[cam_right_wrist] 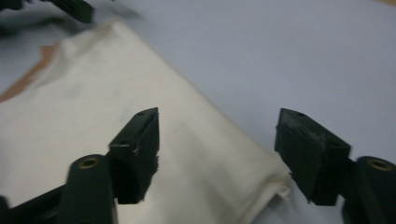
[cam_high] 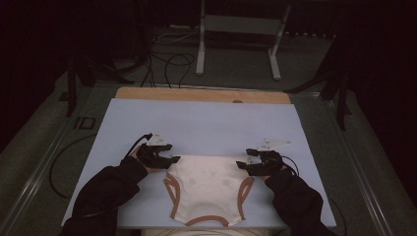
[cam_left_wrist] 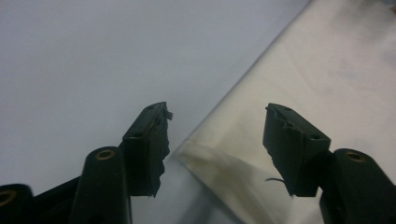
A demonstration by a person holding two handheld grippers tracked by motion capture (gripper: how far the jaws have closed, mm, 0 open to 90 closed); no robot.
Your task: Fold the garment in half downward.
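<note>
A cream garment (cam_high: 206, 189) with brown trim is spread flat on the pale blue sheet (cam_high: 206, 128), near the table's near edge. The left gripper (cam_high: 172, 160) is held at its far left corner, jaws apart around the corner. The right gripper (cam_high: 242, 165) is held at the far right corner, jaws likewise apart, nothing clamped.

Your high view is dim, its surroundings falling to near black, with only the pale counter (cam_high: 206, 123) catching light. Your gripper views are brighter but soft, and the right gripper view blurs toward its upper-left corner.
</note>
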